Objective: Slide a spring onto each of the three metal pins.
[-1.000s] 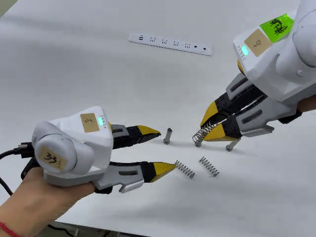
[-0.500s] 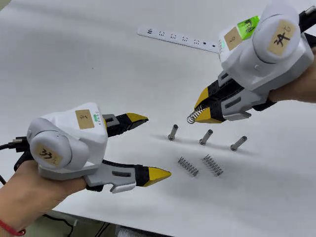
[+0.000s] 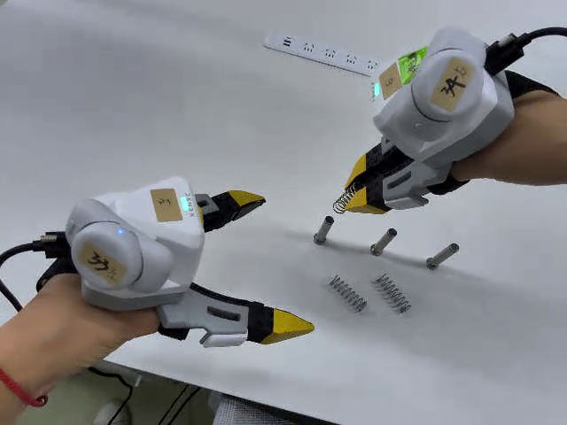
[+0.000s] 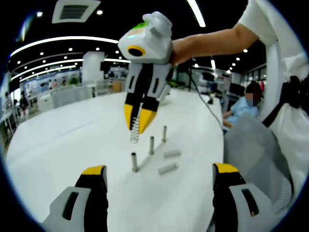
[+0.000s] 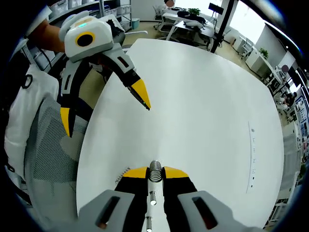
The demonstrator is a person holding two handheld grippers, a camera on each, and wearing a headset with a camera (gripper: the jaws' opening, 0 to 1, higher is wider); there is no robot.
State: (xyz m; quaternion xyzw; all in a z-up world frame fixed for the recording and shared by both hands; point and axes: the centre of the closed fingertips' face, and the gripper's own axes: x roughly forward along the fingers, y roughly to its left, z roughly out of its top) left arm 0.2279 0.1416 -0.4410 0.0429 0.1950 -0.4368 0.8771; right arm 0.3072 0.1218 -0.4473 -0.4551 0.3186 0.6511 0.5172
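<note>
Above a wide white workbench [image 3: 133, 106], the left yellow-tipped white gripper [image 3: 282, 263] is held level near the front edge — jaws spread wide, empty. The right gripper [image 3: 353, 202] tilts downward, jaws clamped on a coiled steel spring [image 3: 342, 203] over three upright metal pins [image 3: 323, 230] — two loose springs [image 3: 347, 293] beside them.
</note>
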